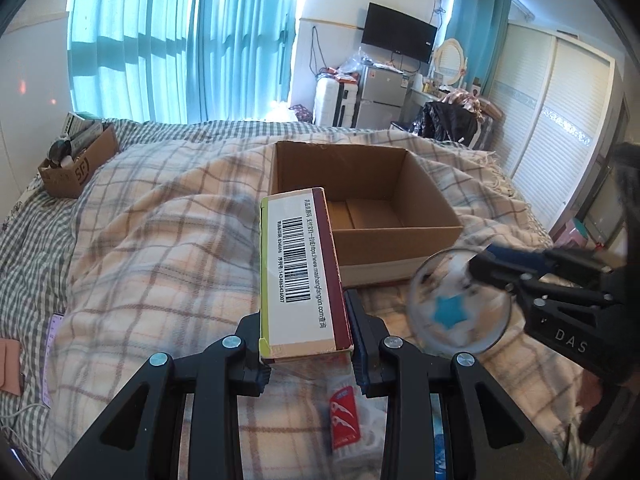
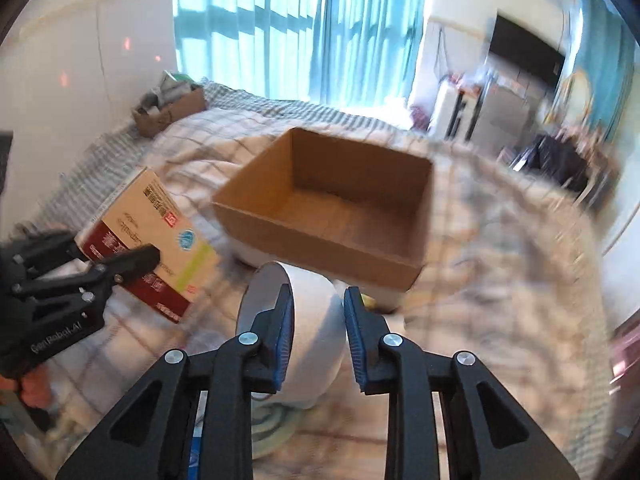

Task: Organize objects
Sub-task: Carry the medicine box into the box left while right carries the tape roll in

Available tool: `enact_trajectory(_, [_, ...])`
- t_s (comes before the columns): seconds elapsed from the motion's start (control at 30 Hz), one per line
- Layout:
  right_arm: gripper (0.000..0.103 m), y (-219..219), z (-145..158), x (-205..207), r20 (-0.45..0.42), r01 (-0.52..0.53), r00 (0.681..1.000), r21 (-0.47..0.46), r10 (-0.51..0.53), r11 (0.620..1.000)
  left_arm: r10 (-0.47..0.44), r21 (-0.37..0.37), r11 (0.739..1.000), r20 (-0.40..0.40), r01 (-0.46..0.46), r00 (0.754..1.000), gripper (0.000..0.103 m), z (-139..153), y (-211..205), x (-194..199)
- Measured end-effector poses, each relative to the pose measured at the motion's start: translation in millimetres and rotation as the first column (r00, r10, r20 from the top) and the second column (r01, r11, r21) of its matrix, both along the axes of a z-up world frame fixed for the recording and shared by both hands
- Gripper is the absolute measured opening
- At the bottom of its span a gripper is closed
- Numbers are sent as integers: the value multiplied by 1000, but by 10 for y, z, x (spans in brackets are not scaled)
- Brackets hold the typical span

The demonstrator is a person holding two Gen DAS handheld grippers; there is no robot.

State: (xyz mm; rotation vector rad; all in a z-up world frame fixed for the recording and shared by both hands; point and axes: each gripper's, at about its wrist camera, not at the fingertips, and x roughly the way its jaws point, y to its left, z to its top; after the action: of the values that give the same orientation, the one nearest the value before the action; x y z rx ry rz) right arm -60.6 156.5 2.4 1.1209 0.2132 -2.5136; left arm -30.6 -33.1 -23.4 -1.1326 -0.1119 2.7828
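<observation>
My left gripper [image 1: 306, 312] is shut on a long medicine box [image 1: 298, 268] with a barcode label, held just in front of the open cardboard box [image 1: 380, 256] on the plaid blanket. The right wrist view shows that medicine box [image 2: 160, 232] at the left in the left gripper [image 2: 120, 258], beside the cardboard box [image 2: 312, 248]. My right gripper [image 2: 316, 304] is shut on a round white container [image 2: 316, 320], lifted off the bed near the box's front wall. The left wrist view shows the container [image 1: 460, 300], blurred, its clear face carrying a blue star, in the right gripper [image 1: 480, 268].
A smaller cardboard box [image 1: 76, 160] full of items sits at the bed's far left by the wall. A red packet [image 1: 344, 416] lies on the blanket under my left gripper. A fridge [image 1: 380, 96], luggage and a wardrobe [image 1: 560, 128] stand beyond the bed.
</observation>
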Motion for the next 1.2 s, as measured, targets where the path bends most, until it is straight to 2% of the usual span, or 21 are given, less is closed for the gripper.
enact_trajectory(0.03, [24, 64, -24, -14, 32, 12, 999, -63, -10, 998, -1, -4, 1000, -1, 1, 1000, 32, 17, 12, 19])
enact_trajectory(0.07, [24, 102, -42, -13, 34, 31, 999, -69, -29, 997, -2, -12, 1000, -5, 2, 1000, 32, 41, 25, 38])
enact_trajectory(0.13, [24, 125, -58, 8, 10, 57, 998, -30, -57, 998, -1, -23, 1000, -17, 0, 1000, 32, 87, 43, 69])
enact_trajectory(0.27, [24, 148, -4, 52, -15, 60, 998, -23, -60, 998, 1, -39, 999, -27, -2, 1000, 32, 161, 79, 77])
enact_trajectory(0.43, [24, 178, 206, 34, -69, 53, 996, 5, -52, 999, -16, -52, 999, -45, 14, 999, 32, 288, 149, -41])
enact_trajectory(0.63, [24, 150, 546, -236, -142, 58, 989, 53, -50, 997, -48, -54, 998, -79, 44, 996, 32, 545, 207, -434])
enact_trajectory(0.83, [24, 62, 857, -788, -212, 70, 976, 91, -49, 993, -61, -78, 996, -100, 53, 993, 32, 706, 265, -1020])
enact_trajectory(0.93, [24, -8, 907, -1095, -230, 73, 972, 110, -46, 991, -58, -93, 994, -96, 49, 994, 32, 663, 286, -1331])
enact_trajectory(1.03, [24, -77, 829, -1392, -240, 90, 969, 136, -56, 987, -49, -88, 995, -67, 43, 997, 32, 498, 285, -1629])
enact_trajectory(1.1, [24, -90, 700, -1582, -224, 97, 972, 131, -66, 987, -45, -82, 996, -40, 42, 998, 32, 309, 286, -1803])
enact_trajectory(1.2, [24, -79, 353, -1831, -167, 100, 983, 122, -79, 988, -54, -95, 994, 14, 55, 998, 32, 1, 291, -1971])
